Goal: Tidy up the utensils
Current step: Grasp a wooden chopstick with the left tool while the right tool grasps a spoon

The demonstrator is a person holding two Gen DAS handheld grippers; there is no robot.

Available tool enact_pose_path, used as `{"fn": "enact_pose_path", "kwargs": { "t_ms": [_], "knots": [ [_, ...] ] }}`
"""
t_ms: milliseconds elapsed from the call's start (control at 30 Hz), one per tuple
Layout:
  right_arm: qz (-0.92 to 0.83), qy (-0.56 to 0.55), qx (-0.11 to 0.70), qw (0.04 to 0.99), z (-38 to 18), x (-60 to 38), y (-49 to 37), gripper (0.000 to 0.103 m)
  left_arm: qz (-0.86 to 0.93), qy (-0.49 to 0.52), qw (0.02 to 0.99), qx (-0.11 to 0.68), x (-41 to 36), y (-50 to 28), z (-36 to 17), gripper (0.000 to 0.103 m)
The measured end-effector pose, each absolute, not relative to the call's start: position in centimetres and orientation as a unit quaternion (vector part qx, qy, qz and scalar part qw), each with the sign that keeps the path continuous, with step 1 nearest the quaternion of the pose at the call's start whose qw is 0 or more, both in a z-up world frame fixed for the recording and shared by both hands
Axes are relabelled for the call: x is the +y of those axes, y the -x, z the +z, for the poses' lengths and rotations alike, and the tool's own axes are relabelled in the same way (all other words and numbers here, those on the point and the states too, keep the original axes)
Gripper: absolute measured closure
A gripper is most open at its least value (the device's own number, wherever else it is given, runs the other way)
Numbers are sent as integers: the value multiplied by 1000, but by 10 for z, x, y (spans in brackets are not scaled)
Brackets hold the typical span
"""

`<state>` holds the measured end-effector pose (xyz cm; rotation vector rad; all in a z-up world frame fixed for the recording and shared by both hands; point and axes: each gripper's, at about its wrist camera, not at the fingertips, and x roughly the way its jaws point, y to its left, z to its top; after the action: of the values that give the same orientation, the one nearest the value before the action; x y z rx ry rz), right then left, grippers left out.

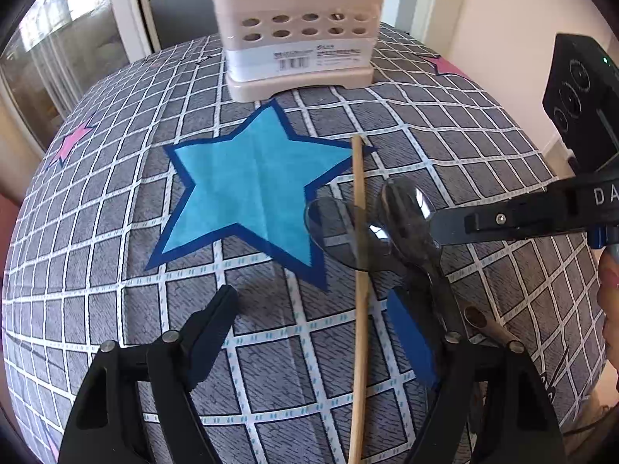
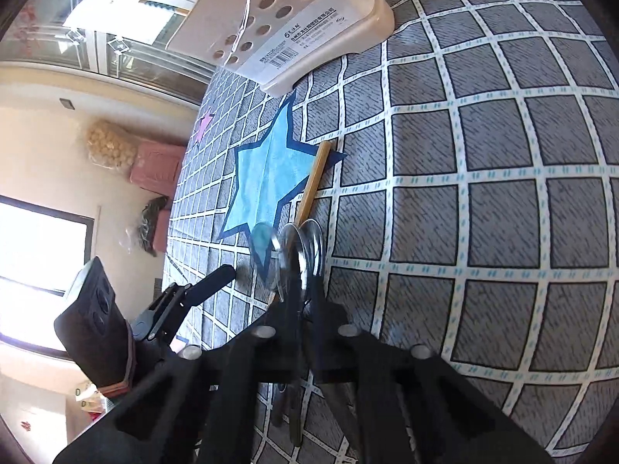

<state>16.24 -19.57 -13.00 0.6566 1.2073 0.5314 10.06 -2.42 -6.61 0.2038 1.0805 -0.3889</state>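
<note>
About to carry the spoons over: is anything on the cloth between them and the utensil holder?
Nothing visible blocks the way. Between the spoons and the utensil holder lies only flat cloth; the chopstick lies beside the spoons.

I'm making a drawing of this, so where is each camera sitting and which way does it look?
Left wrist: sits on the left tool, looks across the table toward the holder; open, it straddles a chopstick; the right tool enters from the right.
Right wrist: sits on the right tool, tilted, looks along the spoons it clamps; the left tool shows lower left.
Shared: holder, chopstick, spoons, blue star.
</note>
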Motion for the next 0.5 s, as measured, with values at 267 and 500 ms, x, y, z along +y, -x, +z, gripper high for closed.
{"fn": "enact_pose_path", "kwargs": {
  "t_ms": [267, 500],
  "knots": [
    [254, -303, 531, 749, -114, -207, -158, 101, -207, -123, 813, 529, -41, -108, -62, 17],
    [257, -300, 515, 761, -99, -222, -154, 101, -230, -148, 784, 558, -59, -115, -59, 43]
  ]
}}
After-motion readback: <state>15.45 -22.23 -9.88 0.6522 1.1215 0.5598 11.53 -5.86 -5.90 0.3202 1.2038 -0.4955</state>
